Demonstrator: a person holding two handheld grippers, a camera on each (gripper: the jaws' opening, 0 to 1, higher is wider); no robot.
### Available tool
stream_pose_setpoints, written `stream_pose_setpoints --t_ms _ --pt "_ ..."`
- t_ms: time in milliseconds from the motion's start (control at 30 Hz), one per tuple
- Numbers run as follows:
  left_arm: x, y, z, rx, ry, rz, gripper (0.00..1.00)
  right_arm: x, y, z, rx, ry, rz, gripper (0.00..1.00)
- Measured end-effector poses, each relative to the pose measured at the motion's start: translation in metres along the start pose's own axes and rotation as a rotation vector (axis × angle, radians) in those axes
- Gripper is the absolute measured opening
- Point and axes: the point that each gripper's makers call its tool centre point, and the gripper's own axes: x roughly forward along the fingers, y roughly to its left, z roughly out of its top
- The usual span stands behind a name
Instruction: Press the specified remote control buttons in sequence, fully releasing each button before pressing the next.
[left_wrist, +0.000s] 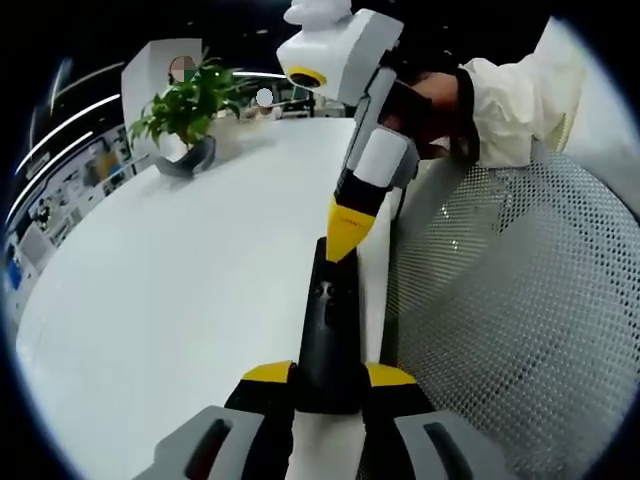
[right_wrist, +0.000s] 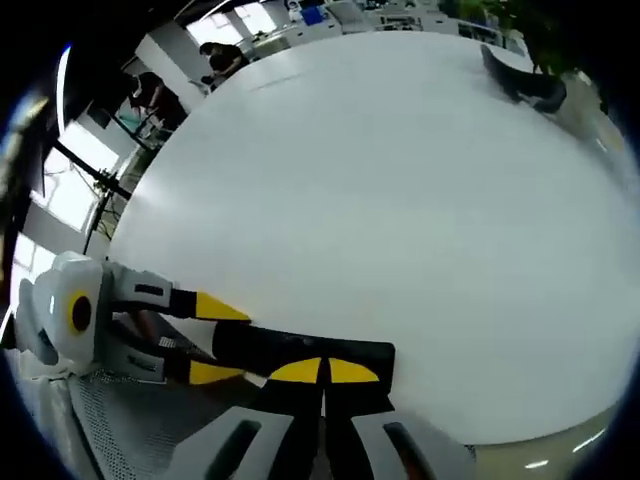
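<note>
Left gripper view: the left gripper (left_wrist: 328, 378) has its yellow-tipped jaws clamped on either side of the near end of the black remote control (left_wrist: 330, 335), which runs up toward twelve o'clock along the edge of the white table (left_wrist: 180, 300). At the remote's far end, the right gripper (left_wrist: 348, 232) comes down from one o'clock, its yellow tips drawn together to a point and touching the remote's top face. A person's hand (left_wrist: 440, 105) in a white sleeve (left_wrist: 515, 100) holds that tool. At three o'clock sits a white mesh chair back (left_wrist: 510, 310). A potted plant (left_wrist: 188, 115) stands at eleven o'clock on the table's far side.

Right gripper view: the right gripper (right_wrist: 322, 372) shows its jaws pinched together, tips pressed on the remote control (right_wrist: 300, 352), which lies across the table's (right_wrist: 380, 200) near edge at six o'clock. From nine o'clock the left gripper (right_wrist: 215, 340) grips the remote's other end between its tips. The plant's pot (right_wrist: 525, 80) is at one o'clock.
</note>
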Motion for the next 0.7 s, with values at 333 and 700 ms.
stream_pose_setpoints --t_ms 333,700 --pt "0.0032 -0.0013 0.0026 0.030 -0.009 -0.016 0.24 0.0019 -0.0010 -0.0012 -0.009 0.006 -0.008 0.00" --pt "0.0040 -0.0010 0.0030 0.017 -0.010 -0.021 0.24 0.0023 -0.0001 -0.0013 -0.032 -0.010 -0.011 0.00"
